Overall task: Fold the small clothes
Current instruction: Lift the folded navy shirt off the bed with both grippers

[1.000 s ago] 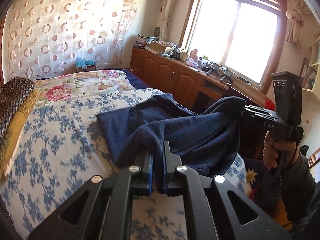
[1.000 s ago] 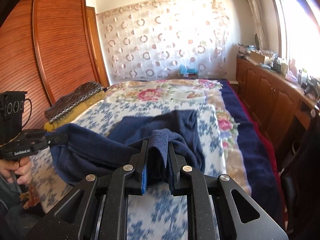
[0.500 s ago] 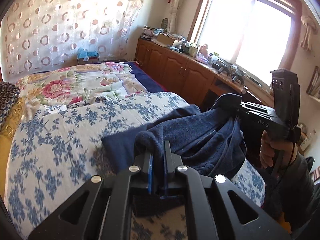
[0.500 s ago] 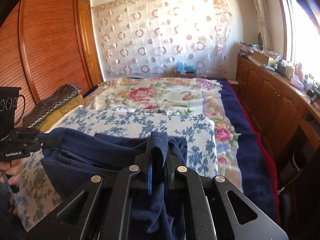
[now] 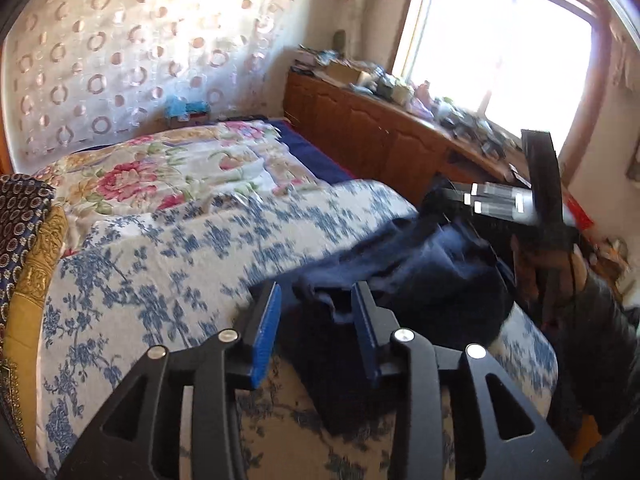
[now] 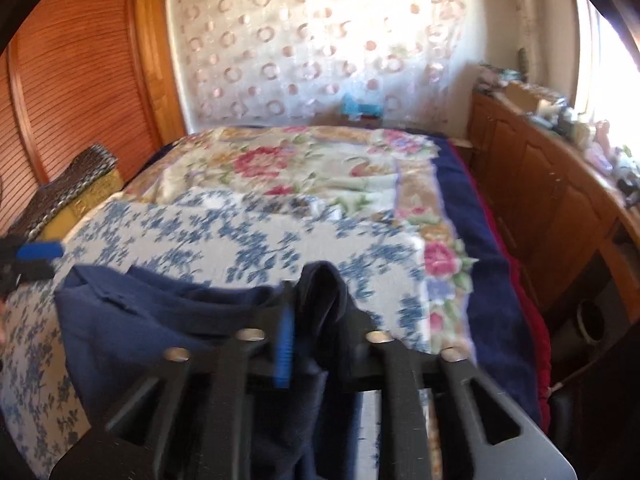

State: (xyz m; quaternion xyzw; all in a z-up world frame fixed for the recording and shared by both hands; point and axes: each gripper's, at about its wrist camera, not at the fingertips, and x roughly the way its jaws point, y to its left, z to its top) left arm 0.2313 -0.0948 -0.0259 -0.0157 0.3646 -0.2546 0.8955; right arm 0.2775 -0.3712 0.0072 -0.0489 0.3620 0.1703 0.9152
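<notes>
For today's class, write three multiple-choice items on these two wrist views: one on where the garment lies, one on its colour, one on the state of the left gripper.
1. The garment lies on
A. the bed's near edge
B. the wooden cabinet
C. the floor

2. The garment is
A. red
B. navy blue
C. yellow

3. The left gripper is
A. shut on cloth
B. out of view
C. open

Answers: 1 A, it lies on the blue-flowered sheet at the near edge. 2 B, it is dark blue in both views. 3 C, its pads stand wide apart, with cloth loose between them.
</notes>
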